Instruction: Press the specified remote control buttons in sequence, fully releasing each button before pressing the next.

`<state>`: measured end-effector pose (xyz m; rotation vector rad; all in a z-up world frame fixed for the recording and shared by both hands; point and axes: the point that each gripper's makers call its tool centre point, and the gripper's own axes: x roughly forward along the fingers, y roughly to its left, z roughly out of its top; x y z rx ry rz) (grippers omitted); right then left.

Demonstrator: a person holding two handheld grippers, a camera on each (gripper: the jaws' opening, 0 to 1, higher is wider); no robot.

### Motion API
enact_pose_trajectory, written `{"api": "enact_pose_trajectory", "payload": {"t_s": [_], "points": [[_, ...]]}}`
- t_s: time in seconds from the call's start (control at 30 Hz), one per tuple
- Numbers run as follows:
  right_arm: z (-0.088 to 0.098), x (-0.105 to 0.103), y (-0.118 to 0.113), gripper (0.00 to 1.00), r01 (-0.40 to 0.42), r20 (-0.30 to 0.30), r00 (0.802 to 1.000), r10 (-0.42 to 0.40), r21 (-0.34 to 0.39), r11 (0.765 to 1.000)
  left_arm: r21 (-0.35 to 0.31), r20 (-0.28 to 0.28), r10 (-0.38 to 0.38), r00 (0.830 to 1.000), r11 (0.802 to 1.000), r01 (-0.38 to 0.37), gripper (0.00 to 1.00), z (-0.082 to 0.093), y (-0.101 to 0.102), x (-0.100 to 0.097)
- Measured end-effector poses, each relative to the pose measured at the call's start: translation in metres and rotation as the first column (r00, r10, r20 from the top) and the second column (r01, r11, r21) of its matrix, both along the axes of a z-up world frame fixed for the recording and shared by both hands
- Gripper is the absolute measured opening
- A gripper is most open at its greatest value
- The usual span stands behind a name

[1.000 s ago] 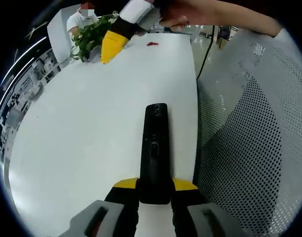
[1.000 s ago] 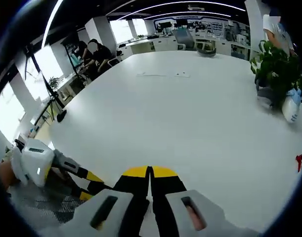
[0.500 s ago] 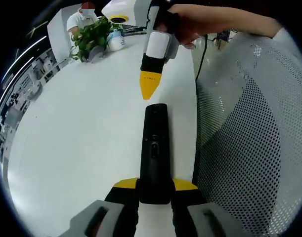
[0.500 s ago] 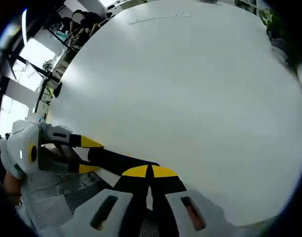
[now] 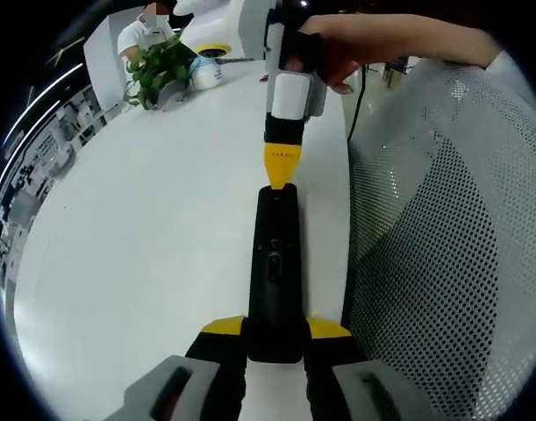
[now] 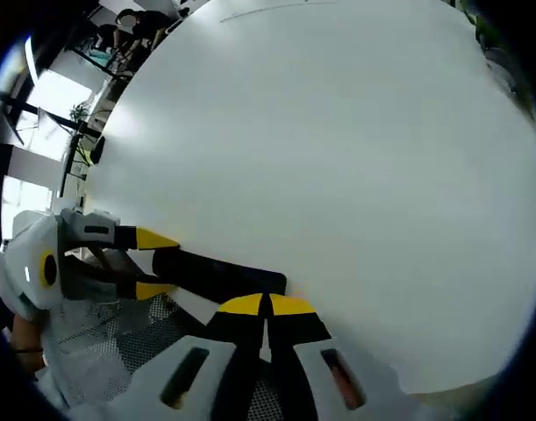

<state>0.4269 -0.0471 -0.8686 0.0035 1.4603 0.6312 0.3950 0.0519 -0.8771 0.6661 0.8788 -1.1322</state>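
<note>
A: Right, left gripper view first. What is the left gripper (image 5: 275, 338) doing?

B: It is clamping the near end of the black remote control (image 5: 275, 272), which is lying lengthwise above the white worktop (image 5: 145, 246), close to its edge beside a mesh chair (image 5: 443, 254). The right gripper (image 5: 281, 175) is coming in from above, jaws pressed together into one yellow tip, and that tip is touching or just over the remote's far end. I cannot tell whether a button is going down.

A: And the right gripper view?

B: The right gripper (image 6: 268, 307) is showing its yellow jaws closed, nothing between them, sitting at the remote control's (image 6: 219, 274) end. The left gripper (image 6: 127, 263) is gripping the other end at the left.

A: Judgement on doing the press well?

B: Likely the first press is under way. The tip needs to be coming straight down on one button only, the left gripper bracing so the remote is not tilting, then lifting fully clear before the next.
</note>
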Motion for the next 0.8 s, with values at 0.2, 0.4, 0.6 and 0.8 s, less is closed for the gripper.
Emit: {"api": "enact_pose_trajectory", "payload": {"t_s": [0.2,0.4,0.6,0.8], "points": [[-0.0008,-0.0007,-0.0005,0.00,-0.008,-0.001,1.000,0.008,-0.006,1.000,0.003,0.002,0.000,1.000,1.000,0.000,0.24,0.0002,0.0000,-0.0001],[-0.0018,-0.0014,-0.0003,0.00,-0.020,0.003,1.000,0.020,-0.019,1.000,0.006,-0.003,0.007,1.000,1.000,-0.007,0.24,0.0003,-0.0006,-0.0003],[-0.0020,-0.0016,0.0012,0.00,-0.035,0.028,0.999,0.036,-0.039,0.999,0.001,-0.012,0.019,1.000,1.000,-0.019,0.24,0.0000,-0.0014,-0.0001],[-0.0017,-0.0016,0.0029,0.00,-0.067,0.076,0.994,0.077,-0.126,0.990,-0.002,-0.015,0.024,1.000,1.000,-0.025,0.24,-0.0001,-0.0017,-0.0003]]}}
